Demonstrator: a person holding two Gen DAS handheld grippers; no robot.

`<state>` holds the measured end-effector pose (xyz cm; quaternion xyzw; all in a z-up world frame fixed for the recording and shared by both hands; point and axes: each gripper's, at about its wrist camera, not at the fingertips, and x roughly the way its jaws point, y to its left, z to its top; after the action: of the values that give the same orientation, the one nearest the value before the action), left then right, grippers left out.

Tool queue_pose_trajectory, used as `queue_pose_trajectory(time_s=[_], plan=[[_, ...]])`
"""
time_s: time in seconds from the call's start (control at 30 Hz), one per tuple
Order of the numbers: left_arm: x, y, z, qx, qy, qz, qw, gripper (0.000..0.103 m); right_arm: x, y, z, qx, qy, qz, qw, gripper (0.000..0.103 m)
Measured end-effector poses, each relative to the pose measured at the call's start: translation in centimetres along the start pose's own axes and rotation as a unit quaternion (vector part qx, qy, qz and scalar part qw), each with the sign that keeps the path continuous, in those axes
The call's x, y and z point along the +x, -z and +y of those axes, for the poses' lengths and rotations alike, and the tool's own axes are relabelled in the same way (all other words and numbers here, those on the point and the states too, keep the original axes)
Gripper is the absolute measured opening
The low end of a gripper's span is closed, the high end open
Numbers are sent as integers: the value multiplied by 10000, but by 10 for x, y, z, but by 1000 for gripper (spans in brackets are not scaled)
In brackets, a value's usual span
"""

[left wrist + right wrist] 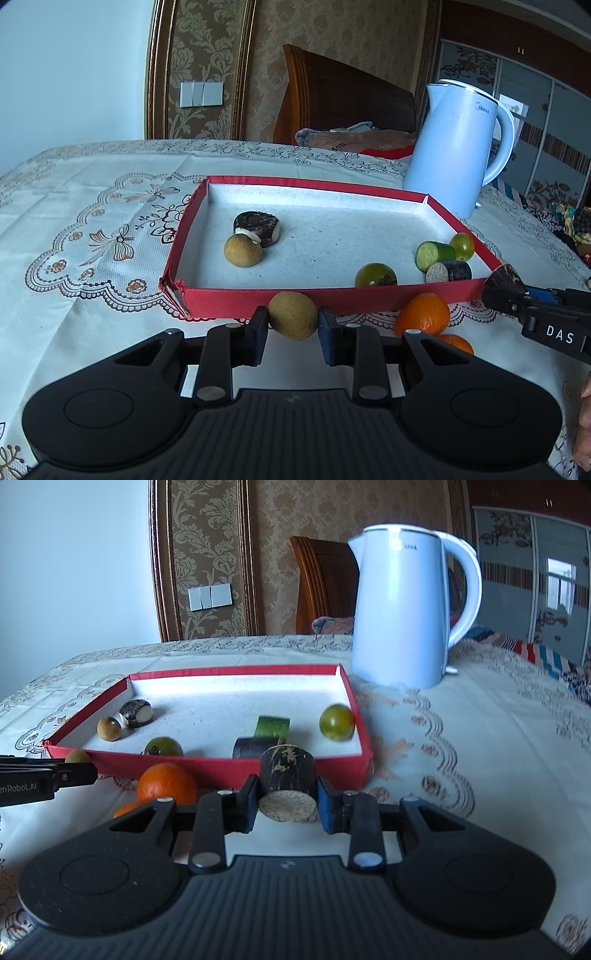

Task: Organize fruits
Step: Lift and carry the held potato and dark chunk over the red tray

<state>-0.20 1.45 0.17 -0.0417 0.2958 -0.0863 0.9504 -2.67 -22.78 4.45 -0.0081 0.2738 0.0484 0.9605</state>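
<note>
A red-walled tray [369,293] [229,762] holds a tan round fruit [243,250], a dark chestnut-like piece [258,226], two green tomatoes [376,275] [462,245], a cucumber piece [433,254] and a dark cylinder piece [448,271]. My left gripper [293,330] is shut on a tan round fruit [293,314] just in front of the tray's near wall. My right gripper [286,805] is shut on a dark cylinder piece [287,775] with a pale cut end, near the tray's front right corner. Two oranges [423,314] [167,782] lie on the cloth between the grippers.
A pale blue electric kettle [458,147] [402,605] stands behind the tray on the right. The table wears a white patterned cloth [92,221] [480,738]. A wooden chair [343,92] with clothes stands beyond the far edge.
</note>
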Motion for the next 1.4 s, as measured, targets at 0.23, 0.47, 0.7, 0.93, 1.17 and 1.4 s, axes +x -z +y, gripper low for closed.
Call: queue_pose_trajectory(time_s=[0.23,0.47,0.7,0.93,1.17,1.4], plan=[[-6,1,-2,85,3,-81,9999,28,-7,-17,-1,-61,55,-219,9997,31],[-14,-12,-12,242,-59,-373,9990,28,0,-20,-6,66,25,-157,9999,31],[20,-36,-22,314,-318,-394,9982,28,26,-46,6,-150,152,-288,9994,31],[54,-55,-30,428,-503,-361,9972,28,83,-65,3,67,194,95,9997,31],[85,-67,-33,370,-560,-233,9975,28,117,-73,2,51,299,338,9990,31],[101,-69,-33,307,-606,-125,9976,28,135,-74,3,11,292,505,9983,31]])
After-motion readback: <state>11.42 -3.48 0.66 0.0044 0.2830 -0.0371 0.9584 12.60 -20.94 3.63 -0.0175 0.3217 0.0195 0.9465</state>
